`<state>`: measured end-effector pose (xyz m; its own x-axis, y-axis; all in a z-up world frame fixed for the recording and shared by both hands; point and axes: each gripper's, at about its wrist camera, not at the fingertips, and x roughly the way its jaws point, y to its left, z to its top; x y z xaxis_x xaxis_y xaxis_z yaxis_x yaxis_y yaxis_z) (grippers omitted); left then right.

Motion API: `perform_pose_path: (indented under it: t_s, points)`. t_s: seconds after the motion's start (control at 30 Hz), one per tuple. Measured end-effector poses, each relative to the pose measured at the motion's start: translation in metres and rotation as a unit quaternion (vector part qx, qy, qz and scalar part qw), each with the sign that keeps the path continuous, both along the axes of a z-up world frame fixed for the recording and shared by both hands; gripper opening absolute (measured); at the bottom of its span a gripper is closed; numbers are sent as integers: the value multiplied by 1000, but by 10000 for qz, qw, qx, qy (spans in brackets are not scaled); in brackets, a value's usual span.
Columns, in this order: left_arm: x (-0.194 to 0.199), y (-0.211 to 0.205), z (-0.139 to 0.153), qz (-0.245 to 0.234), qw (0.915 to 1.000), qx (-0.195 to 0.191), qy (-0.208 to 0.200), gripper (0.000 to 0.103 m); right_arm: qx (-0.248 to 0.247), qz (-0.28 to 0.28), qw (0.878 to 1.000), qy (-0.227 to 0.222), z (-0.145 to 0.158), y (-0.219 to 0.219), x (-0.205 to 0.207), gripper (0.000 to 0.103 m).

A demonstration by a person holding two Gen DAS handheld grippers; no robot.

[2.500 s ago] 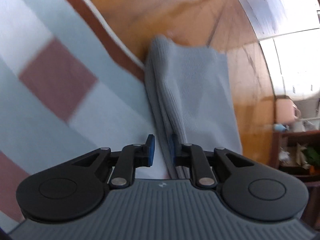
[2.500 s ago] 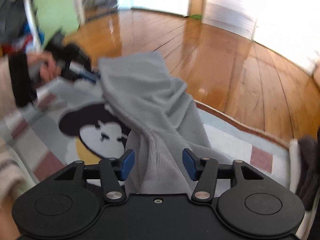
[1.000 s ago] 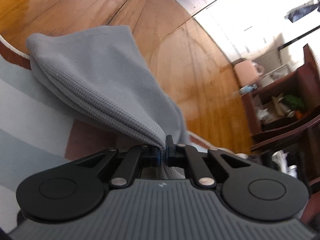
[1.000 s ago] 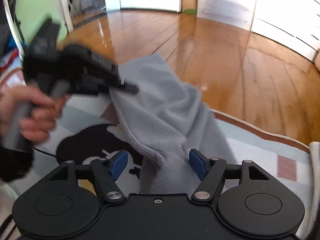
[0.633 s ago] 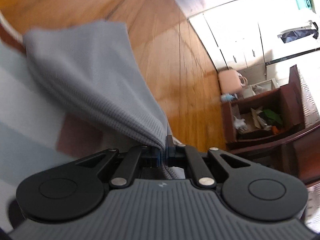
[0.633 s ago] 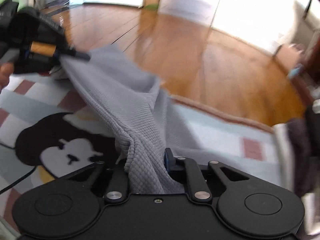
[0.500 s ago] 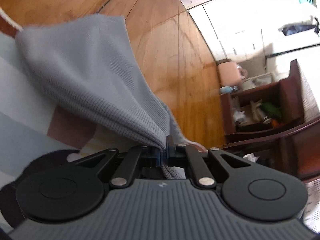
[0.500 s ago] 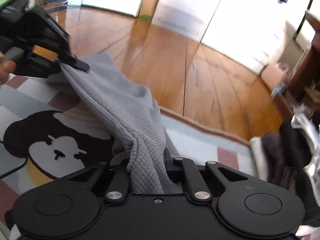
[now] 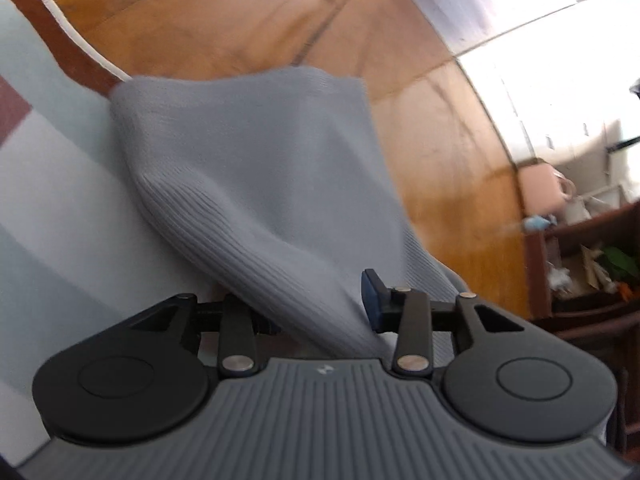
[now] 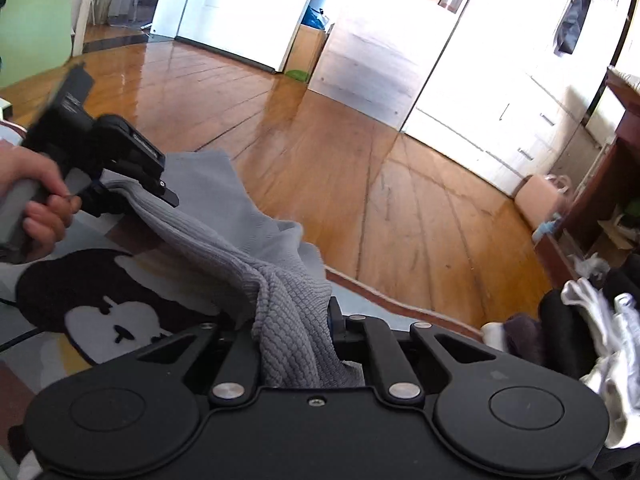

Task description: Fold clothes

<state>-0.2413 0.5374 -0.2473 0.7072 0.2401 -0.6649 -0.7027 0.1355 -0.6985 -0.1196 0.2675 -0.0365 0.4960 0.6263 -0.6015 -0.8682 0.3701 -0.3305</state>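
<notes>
The right gripper (image 10: 294,322) is clamped on a bunched end of the grey knitted garment (image 10: 224,224). The cloth runs from it to the far left, above the patterned rug (image 10: 104,304). There the left gripper (image 9: 320,300), held in a hand (image 10: 36,196), has its jaws wide apart with the garment lying loose between them. Beyond is the wooden floor (image 10: 360,184).

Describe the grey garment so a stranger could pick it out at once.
Find the cartoon-print rug on the wooden floor. Stretched above its far edge, between the left tool and right tool, hangs the grey ribbed knit garment. Unlike the black-and-white clothes pile at right, it is plain grey.
</notes>
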Motion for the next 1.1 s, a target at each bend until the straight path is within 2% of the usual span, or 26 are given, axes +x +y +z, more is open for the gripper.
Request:
perform_pose_path:
  t_s: [0.07, 0.13, 0.2, 0.23, 0.27, 0.33, 0.43, 0.5, 0.53, 0.57, 0.63, 0.77, 0.83, 0.87, 0.9, 0.97, 1.0, 1.1]
  points:
    - [-3, 6, -1, 55, 9999, -13, -97, 10, -167, 48, 9997, 182, -6, -5, 1, 9]
    - [-5, 7, 8, 37, 9997, 190, -168, 7, -334, 97, 9987, 364, -12, -10, 1, 10]
    - [-5, 4, 27, -26, 9982, 582, -111, 6, -500, 145, 9971, 546, -18, -15, 2, 13]
    - [-5, 2, 37, -66, 9966, 819, -45, 6, -583, 169, 9961, 637, -21, -17, 2, 25]
    - [-6, -1, 48, -90, 9939, 1103, 28, 6, -667, 193, 9949, 727, -24, -20, 2, 47]
    - [-6, -8, 72, -133, 9856, 1677, 176, 6, -832, 241, 9921, 908, -30, -25, 3, 68]
    - [-12, -17, 96, -110, 9770, 2121, 197, 6, -1135, 335, 9860, 1172, -44, -34, -1, 69]
    - [-15, -21, 108, -58, 9734, 2277, 232, 6, -1344, 438, 9845, 1034, -55, -39, -11, 68]
    - [-16, -21, 112, -35, 9721, 2332, 256, 6, -1438, 492, 9838, 952, -60, -41, -15, 63]
    - [-18, -22, 117, -31, 9711, 2373, 260, 6, -1435, 544, 9849, 803, -60, -43, -17, 43]
    - [-23, -25, 125, -11, 9689, 2460, 261, 6, -1112, 394, 9895, 831, -42, -46, -8, 14]
    - [-34, -31, 147, 64, 9620, 2718, 255, 6, -474, 94, 9950, 871, -6, -51, 12, 13]
    - [-40, -27, 161, 36, 9599, 2800, 151, 6, -353, -8, 9970, 694, 17, -44, 28, 12]
    - [-41, -23, 169, -4, 9592, 2825, 77, 6, -326, 33, 9985, 448, 29, -36, 38, 12]
    - [-45, -24, 182, 43, 9550, 2964, 55, 6, -298, 79, 9994, 185, 42, -27, 48, 12]
    - [-55, -26, 209, 154, 9451, 3265, 24, 6, -138, 222, 9975, -656, 75, -6, 64, 12]
    - [-60, -27, 223, 210, 9397, 3415, 8, 6, -10, 273, 9938, -1079, 94, 4, 71, 12]
    - [-75, -29, 263, 377, 9219, 3856, -39, 6, 636, 342, 9815, -1771, 152, 21, 73, 12]
